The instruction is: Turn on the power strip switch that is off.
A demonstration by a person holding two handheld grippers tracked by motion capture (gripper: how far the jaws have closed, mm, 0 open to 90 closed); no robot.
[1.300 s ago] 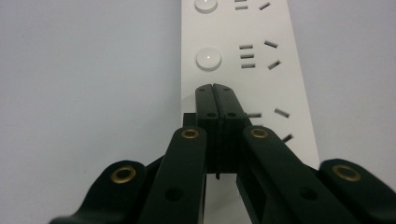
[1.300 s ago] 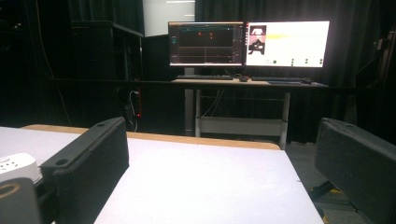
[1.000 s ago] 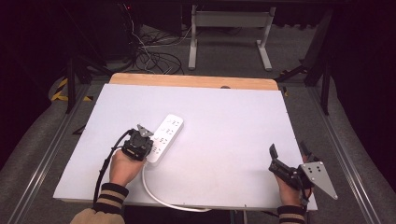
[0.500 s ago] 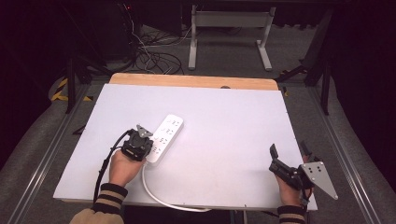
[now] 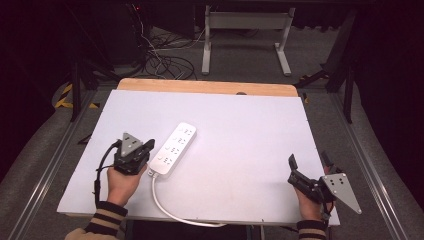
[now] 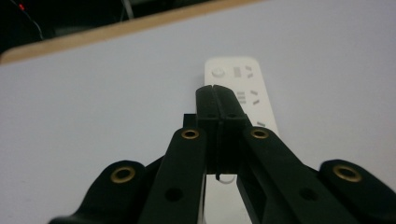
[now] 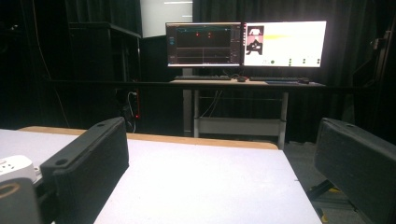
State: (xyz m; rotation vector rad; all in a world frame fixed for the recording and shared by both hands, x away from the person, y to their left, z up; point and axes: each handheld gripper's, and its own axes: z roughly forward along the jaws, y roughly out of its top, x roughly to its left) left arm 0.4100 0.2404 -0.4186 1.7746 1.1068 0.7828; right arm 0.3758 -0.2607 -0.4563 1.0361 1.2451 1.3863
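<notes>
White rectangular power strip (image 5: pixel 173 148) lies flat on the pale grey tabletop (image 5: pixel 240 135), left of centre, long axis running diagonally away from the person. Its white cable (image 5: pixel 165 205) leaves the near end and curves along the table's front edge.

Left gripper (image 5: pixel 148 150), black with a grey three-cornered plate on top, held in the person's left hand (image 5: pixel 122 182), striped cuff at the wrist. It sits at the strip's near end, just beside it or touching; the high view does not settle which. In the left gripper view the left gripper (image 6: pixel 217 100) has both jaws pressed flat together, nothing between them, tips over the strip (image 6: pixel 243 86) with its sockets and round button beyond.

Right gripper (image 5: pixel 309 165) at the table's front right corner, well apart from the strip, held in the right hand (image 5: pixel 307 205). Jaws spread wide, empty. In the right gripper view a corner of the strip (image 7: pixel 14 168) shows at far left; two lit monitors (image 7: pixel 245 44) stand on a desk beyond the table's wooden far edge (image 7: pixel 187 139).
</notes>
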